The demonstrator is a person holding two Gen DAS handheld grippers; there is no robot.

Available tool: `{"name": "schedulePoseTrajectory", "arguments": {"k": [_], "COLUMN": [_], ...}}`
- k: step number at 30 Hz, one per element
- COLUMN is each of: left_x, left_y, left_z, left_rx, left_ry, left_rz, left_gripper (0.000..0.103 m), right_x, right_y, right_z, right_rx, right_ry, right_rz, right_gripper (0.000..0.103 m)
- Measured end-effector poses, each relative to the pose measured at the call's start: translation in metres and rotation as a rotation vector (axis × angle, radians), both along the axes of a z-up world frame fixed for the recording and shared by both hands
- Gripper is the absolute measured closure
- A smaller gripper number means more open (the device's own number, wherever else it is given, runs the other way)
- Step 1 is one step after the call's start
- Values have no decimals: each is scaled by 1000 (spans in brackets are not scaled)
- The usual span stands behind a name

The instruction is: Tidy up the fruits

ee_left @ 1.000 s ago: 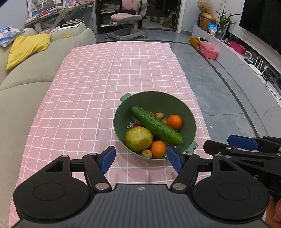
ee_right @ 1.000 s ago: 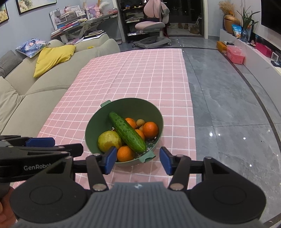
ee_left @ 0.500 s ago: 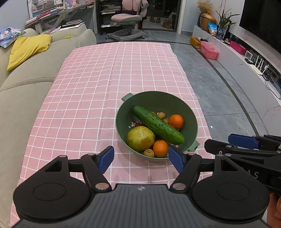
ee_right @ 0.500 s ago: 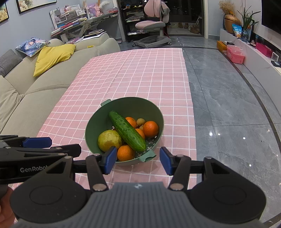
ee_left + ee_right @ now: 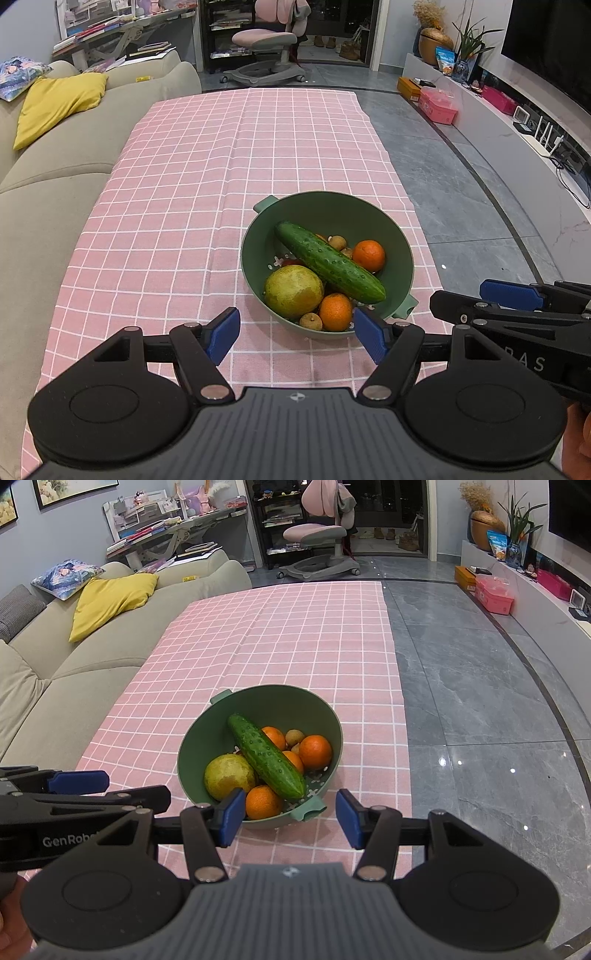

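Since a second ago my view has crept slightly right and forward; the green bowl point(image 5: 258, 236) now sits a little lower right of centre in the left wrist view, contents unshifted.

Sofa point(image 5: 55, 192): beige, filling the left of frame, touching the table's left edge.

Pink checked tablecloth point(image 5: 221, 166): runs from the bottom to the upper middle; wide bare cloth left of and beyond the bowl, only a narrow strip between the bowl and the right edge, then grey floor point(image 5: 461, 192).

Green bowl, lower centre, near handle point(image 5: 308, 810) pointing toward me.

Cucumber point(image 5: 328, 262): lying diagonally across the other fruit.

Yellow-green pear point(image 5: 293, 291): lower left inside the bowl, touching the cucumber.

Oranges: one at the near rim point(image 5: 335, 312), one at the right wall point(image 5: 368, 255).

Small brown fruit point(image 5: 310, 320): against the near rim.

My left gripper point(image 5: 295, 334): jaws spread wide, empty, just short of the bowl's near rim.

My right gripper point(image 5: 291, 818): jaws likewise apart, empty, straddling the near handle without touching.
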State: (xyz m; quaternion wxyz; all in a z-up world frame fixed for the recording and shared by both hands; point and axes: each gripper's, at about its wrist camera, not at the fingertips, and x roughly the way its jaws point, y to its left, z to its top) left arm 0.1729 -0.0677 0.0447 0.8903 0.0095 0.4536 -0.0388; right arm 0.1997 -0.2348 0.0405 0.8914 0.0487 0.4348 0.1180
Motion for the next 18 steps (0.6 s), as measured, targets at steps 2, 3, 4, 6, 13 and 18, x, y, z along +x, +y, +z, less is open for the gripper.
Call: {"name": "schedulePoseTrajectory", "arguments": {"k": [2, 3, 4, 6, 13, 18], "left_x": [0, 0, 0, 0, 0, 0], "left_y": [0, 0, 0, 0, -1, -1], "left_z": [0, 0, 0, 0, 1, 1], "left_rx": [0, -1, 0, 1, 2, 2], "left_ry": [0, 0, 0, -1, -1, -1], "left_rz": [0, 0, 0, -1, -2, -2], "left_gripper": [20, 20, 20, 20, 20, 20], "right_x": [0, 0, 0, 0, 0, 0], "right_y": [0, 0, -1, 0, 0, 0], "right_z": [0, 0, 0, 0, 0, 0], "right_rx": [-1, -1, -1, 0, -1, 0], "right_ry": [-1, -1, -1, 0, -1, -1], "right_rz": [0, 0, 0, 0, 0, 0], "right_gripper": [52, 52, 51, 51, 51, 51]}}
